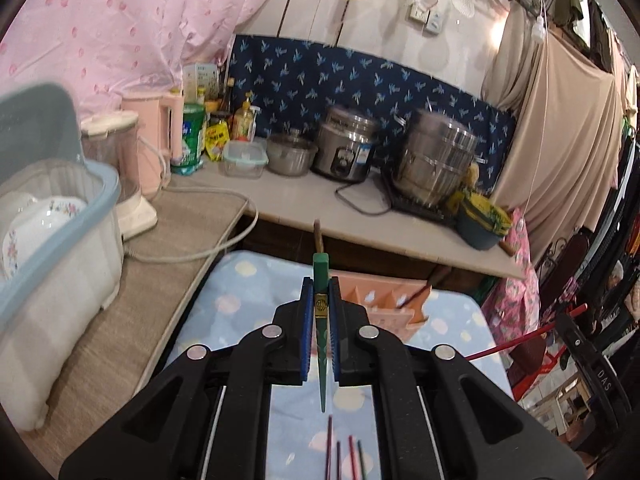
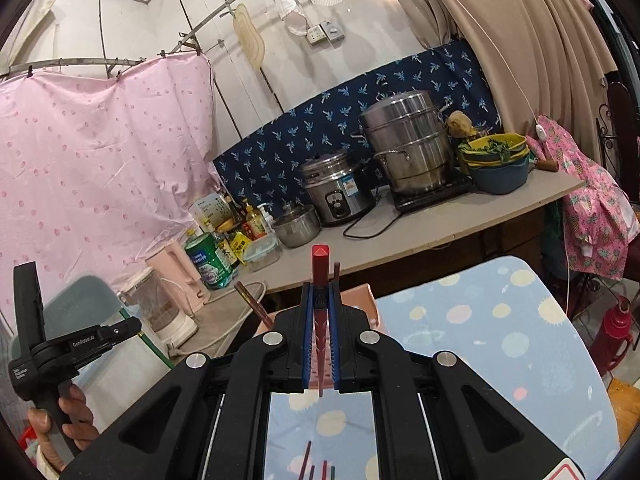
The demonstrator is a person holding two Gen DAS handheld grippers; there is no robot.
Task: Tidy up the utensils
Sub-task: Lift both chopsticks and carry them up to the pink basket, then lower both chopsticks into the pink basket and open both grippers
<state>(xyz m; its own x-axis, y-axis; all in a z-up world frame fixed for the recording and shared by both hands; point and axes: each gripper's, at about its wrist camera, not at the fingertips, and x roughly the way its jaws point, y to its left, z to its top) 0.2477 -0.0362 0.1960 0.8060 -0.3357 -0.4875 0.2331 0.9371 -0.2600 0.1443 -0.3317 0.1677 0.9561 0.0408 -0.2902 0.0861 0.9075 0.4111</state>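
The left tool (image 1: 320,292) is clamped tight on a green chopstick (image 1: 321,280), whose square end sticks out past the blue pads (image 1: 307,304) and whose thin tip hangs back between the tool's arms. The right tool (image 2: 320,304) grips a red chopstick (image 2: 320,264) the same way, square end forward, jaws closed on it. Just beyond each tool sits a pink utensil holder (image 1: 384,300) on the spotted blue tabletop (image 1: 240,292), with a dark chopstick (image 1: 416,294) leaning in it. Below and behind the tools, more loose chopsticks (image 1: 340,456) lie on the cloth. A person's hand (image 2: 72,420) holds the left tool's grip.
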